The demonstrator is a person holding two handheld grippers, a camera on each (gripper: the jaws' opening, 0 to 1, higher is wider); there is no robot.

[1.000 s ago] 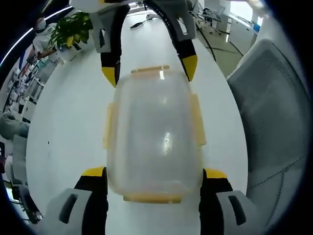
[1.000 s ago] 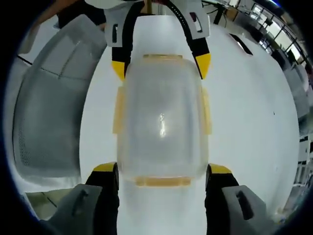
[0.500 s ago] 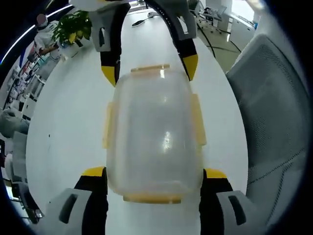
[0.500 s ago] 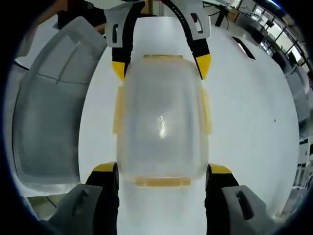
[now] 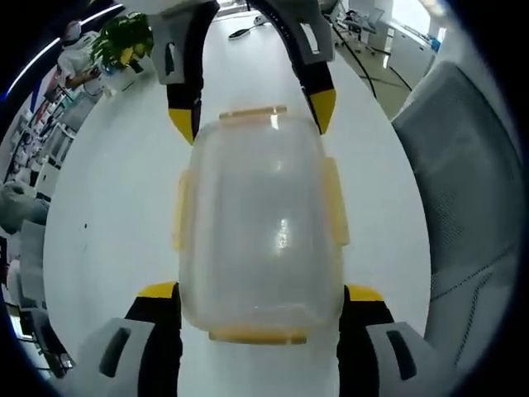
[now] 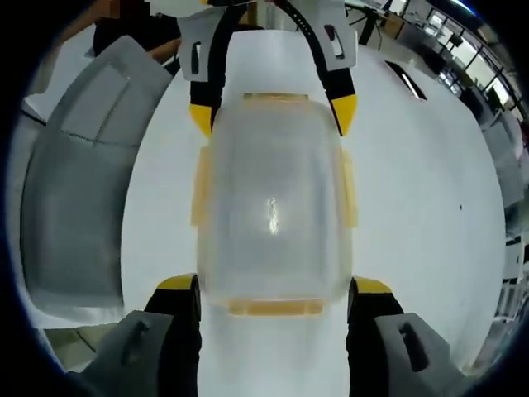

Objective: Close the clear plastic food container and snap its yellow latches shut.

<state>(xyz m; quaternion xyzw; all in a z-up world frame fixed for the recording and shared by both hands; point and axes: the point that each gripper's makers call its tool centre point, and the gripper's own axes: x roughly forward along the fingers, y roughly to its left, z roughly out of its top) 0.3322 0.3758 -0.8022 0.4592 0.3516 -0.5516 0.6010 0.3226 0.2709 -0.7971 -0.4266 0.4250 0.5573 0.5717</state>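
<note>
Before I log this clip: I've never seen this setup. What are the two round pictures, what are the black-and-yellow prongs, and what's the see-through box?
There is no robot here. A person holds a hand gripper in each hand, and each carries a wide-angle camera looking along its own jaws, hence two round pictures. In the left gripper view, the left gripper rises from the bottom and the other one reaches in from the top; the right gripper view mirrors this for the right gripper. Between them on a white table sits a clear food container with its lid on and yellow latches around its edges. Each gripper's jaws straddle one end, open. A grey chair stands beside the table.
</note>
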